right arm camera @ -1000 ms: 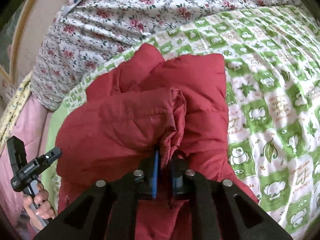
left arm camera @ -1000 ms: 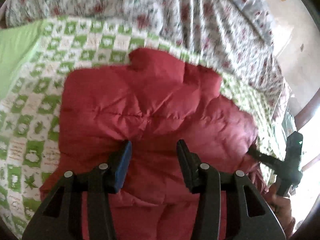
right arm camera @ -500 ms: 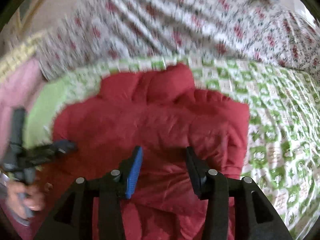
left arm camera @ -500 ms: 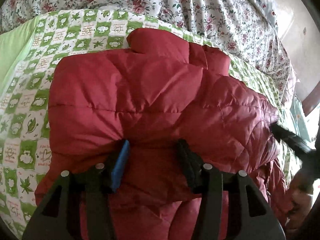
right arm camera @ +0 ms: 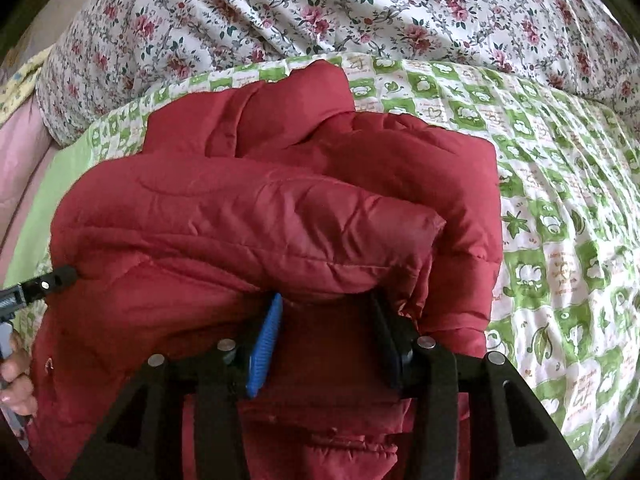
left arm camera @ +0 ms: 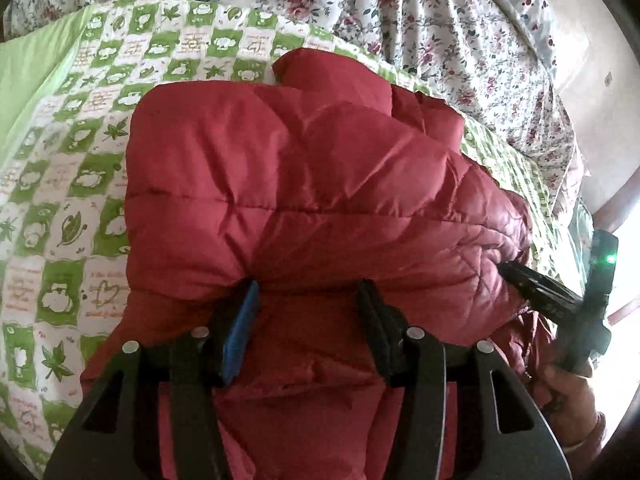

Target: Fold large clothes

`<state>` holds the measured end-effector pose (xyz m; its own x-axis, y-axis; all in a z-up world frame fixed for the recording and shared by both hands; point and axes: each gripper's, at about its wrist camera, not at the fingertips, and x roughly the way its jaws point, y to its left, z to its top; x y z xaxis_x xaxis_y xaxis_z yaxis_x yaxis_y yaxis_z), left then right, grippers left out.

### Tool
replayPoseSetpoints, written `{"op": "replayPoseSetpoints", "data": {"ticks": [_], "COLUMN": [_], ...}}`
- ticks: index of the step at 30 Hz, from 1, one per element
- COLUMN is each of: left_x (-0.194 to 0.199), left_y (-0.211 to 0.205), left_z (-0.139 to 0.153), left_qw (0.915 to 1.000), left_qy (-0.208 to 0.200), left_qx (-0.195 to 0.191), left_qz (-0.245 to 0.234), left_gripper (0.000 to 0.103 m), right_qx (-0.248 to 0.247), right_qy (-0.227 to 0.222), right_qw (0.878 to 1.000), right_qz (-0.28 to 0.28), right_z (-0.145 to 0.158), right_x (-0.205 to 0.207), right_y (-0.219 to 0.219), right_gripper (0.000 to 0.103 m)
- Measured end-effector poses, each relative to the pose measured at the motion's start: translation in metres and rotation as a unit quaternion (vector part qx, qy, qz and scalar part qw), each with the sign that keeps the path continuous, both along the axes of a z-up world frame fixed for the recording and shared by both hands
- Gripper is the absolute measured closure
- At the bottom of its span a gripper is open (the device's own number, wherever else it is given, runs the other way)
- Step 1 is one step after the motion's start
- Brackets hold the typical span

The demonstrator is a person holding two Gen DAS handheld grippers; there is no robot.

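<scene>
Red padded jacket folded in a puffy bundle on green-checked quilt. Left gripper and right gripper: jaws parted, nosed under the fold's edge, gripping nothing; right's just opened.

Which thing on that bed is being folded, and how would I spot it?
Start at the rumpled floral bedding at the back, then come forward onto the green-and-white checked quilt. Lying on it is the puffy dark red quilted jacket, the only plain, unpatterned red item, bulging above the flat printed covers.
</scene>
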<state>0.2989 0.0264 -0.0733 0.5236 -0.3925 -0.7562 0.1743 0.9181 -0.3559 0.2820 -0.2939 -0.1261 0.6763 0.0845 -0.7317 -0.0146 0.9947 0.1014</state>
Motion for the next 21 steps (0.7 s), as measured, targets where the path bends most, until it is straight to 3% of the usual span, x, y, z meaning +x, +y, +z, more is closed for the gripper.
{"op": "replayPoseSetpoints", "data": {"ticks": [4,9,21], "left_x": [0.0,-0.004,0.003], "left_y": [-0.003,-0.004,-0.006], "left_z": [-0.001,0.003,-0.006], "left_qw": [0.9999,0.9999,0.9998], "left_qy": [-0.002,-0.004,0.001], "left_qx": [0.011,0.01,0.019], "left_qz": [0.0,0.002,-0.005], "left_gripper": [0.053,0.053,0.053], "right_qx": [-0.003,0.01,0.03], "right_qy": [-0.012,0.003,0.008], "right_qw": [1.0,1.0,1.0], "right_qz": [-0.006,-0.004,-0.002], "right_z": [0.013,-0.004,-0.006], "right_x": [-0.014,-0.008,-0.004], "right_y": [0.0,-0.008,-0.014], "right_gripper": [0.058,0.058,0.057]}}
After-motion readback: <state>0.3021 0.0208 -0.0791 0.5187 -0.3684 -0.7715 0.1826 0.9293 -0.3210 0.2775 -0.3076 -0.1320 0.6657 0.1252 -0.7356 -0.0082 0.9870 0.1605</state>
